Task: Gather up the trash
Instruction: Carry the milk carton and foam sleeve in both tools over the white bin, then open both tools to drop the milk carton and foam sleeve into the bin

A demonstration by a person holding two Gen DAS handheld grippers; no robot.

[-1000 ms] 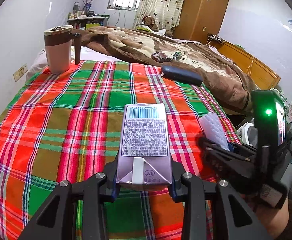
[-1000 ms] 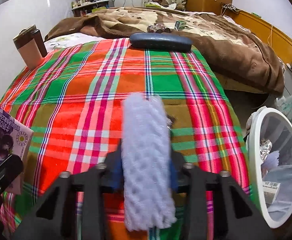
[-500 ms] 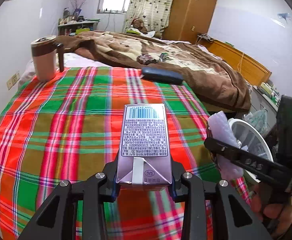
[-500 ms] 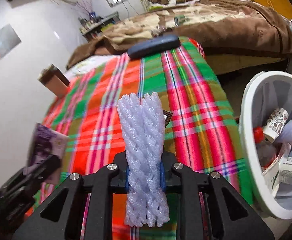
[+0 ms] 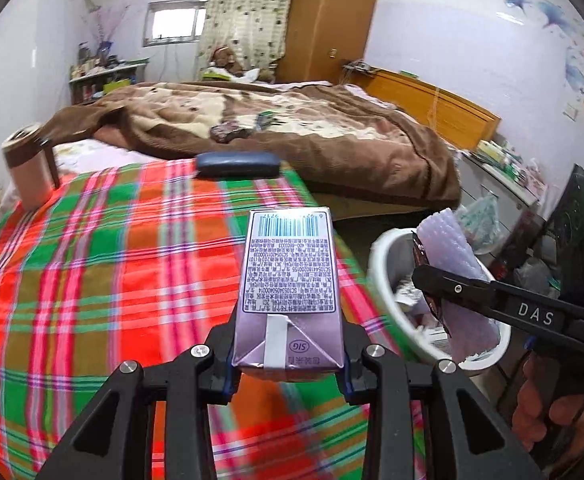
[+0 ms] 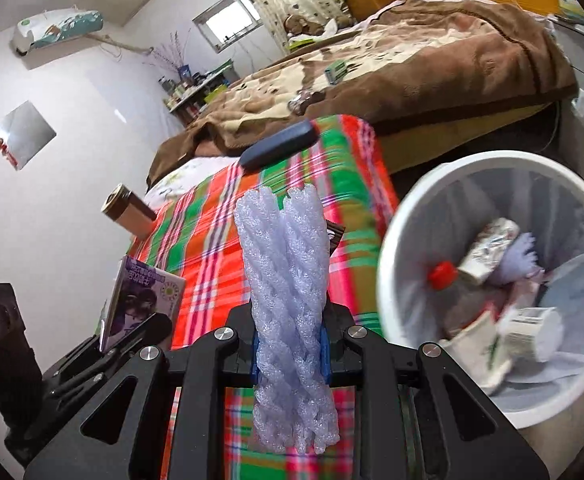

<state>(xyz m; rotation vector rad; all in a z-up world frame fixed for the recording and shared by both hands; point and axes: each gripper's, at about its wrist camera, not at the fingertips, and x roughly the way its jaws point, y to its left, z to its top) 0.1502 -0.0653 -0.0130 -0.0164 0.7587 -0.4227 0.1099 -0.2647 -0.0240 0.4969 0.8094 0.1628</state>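
The left gripper (image 5: 288, 368) is clenched on a purple drink carton (image 5: 288, 280), its jaws pressed to both sides of the carton's base, above the plaid cloth (image 5: 104, 264) near that cloth's right edge. To its right, the right gripper (image 6: 290, 354) squeezes a white foam net sleeve (image 6: 288, 308) that sticks out past both ends of the jaws. Right of those jaws stands the open white trash bin (image 6: 391, 264), holding a red-capped bottle (image 6: 443, 276) and blurred cartons; its far rim is cut off.
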